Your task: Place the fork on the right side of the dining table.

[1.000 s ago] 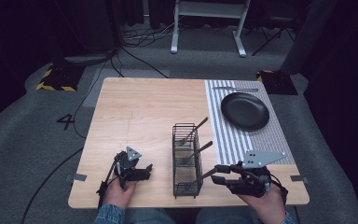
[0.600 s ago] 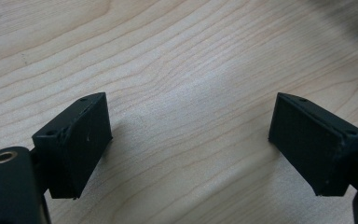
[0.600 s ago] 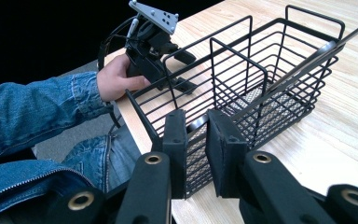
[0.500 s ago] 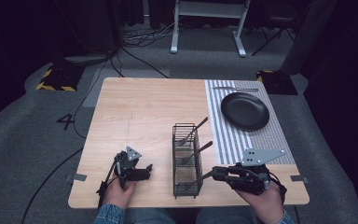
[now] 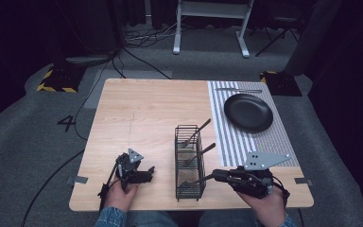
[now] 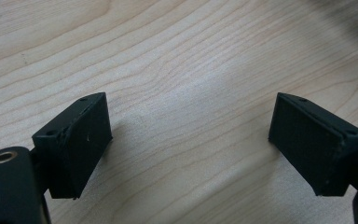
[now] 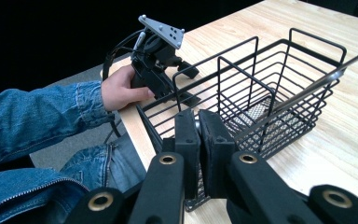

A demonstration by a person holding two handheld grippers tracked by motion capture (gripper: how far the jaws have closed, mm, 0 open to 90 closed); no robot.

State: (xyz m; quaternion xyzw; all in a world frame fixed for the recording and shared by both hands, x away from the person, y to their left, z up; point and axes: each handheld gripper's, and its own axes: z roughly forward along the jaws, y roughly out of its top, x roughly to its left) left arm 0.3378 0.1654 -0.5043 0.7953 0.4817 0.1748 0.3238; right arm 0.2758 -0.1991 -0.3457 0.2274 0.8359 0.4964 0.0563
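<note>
Right gripper (image 7: 198, 135) has its jaws clamped on the handle end of a utensil (image 5: 196, 180) sitting in the nearest compartment of the wire basket (image 5: 189, 161). Thin stiff metal, light but probably slippery, so gripping near the handle tip looks right. Left gripper (image 6: 189, 140) is spread wide with nothing in it, low over the wooden table (image 5: 142, 118). Black plate (image 5: 248, 112) rests on a striped mat (image 5: 227, 137) further back; dark room, grey floor.

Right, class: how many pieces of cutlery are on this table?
4. Three lean in the wire basket: far piece, middle piece, near piece, its handle between the jaws of the right gripper. The fourth piece lies on the striped mat beyond the plate. More may be hidden.
</note>
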